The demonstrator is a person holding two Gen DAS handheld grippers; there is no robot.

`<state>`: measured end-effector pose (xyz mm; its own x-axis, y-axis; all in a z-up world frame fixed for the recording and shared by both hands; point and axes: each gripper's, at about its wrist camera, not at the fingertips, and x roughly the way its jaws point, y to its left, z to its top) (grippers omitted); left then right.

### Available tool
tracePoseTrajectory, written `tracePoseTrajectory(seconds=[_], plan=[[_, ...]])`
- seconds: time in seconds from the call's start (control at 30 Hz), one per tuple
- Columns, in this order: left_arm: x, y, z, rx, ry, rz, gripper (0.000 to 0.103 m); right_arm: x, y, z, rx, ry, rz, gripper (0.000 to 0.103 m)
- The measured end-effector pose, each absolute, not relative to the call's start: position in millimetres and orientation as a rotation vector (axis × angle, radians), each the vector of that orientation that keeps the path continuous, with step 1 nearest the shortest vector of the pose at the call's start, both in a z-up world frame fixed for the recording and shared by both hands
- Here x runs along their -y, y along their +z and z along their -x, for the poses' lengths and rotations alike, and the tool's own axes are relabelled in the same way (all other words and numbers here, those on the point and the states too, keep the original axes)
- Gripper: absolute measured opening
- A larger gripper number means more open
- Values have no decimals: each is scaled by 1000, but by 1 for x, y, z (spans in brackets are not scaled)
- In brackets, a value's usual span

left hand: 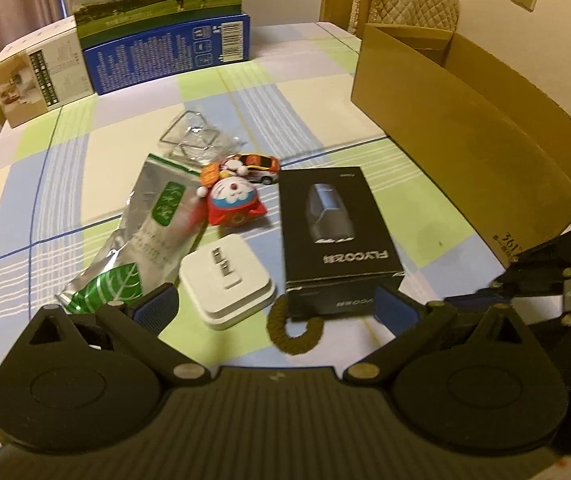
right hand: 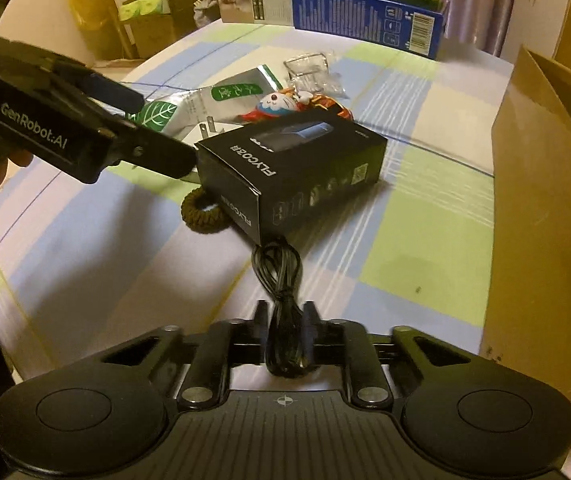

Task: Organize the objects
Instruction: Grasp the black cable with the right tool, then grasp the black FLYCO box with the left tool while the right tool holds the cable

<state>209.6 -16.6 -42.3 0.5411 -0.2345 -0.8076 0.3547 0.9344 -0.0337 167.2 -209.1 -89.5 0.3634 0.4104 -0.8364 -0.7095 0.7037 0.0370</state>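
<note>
My right gripper (right hand: 285, 318) is shut on a coiled black cable (right hand: 281, 280) and holds it above the table, near the black FLYCO box (right hand: 293, 168). My left gripper (left hand: 275, 304) is open, low over the table, with a white plug adapter (left hand: 227, 284) and a brown hair tie (left hand: 293, 330) between its fingers. The black FLYCO box (left hand: 333, 232) lies just ahead of the right finger. A silver-green foil pouch (left hand: 145, 232), a red Doraemon toy (left hand: 233, 200), a toy car (left hand: 261, 168) and a clear plastic packet (left hand: 193, 136) lie beyond.
An open cardboard box (left hand: 465, 136) stands at the right; it also shows in the right wrist view (right hand: 545, 200). A blue milk carton (left hand: 165, 40) and a beige box (left hand: 33, 76) stand at the table's far edge. A checked cloth (left hand: 305, 92) covers the table.
</note>
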Motion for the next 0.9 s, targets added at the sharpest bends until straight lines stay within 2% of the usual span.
tracePoseTrajectory(seconds=[0.17,0.43,0.63,0.67,0.9], plan=[[26,-43,-217,-933,-364,-142,102,205,-101,-171,-953,735,403,27],[57,-56,-235,-940,-419,-163,102,235,-96,-172,-1012,625,297,23],[84,-73,-241,-950,-412,-283,85,249,-93,-174,-1015,561,240,23],[87,-74,-241,-953,-406,-308,76,250,-93,-175,-1016,558,231,23],[83,-70,-214,-987,-387,-294,76,259,-90,-174,-1032,523,171,23]])
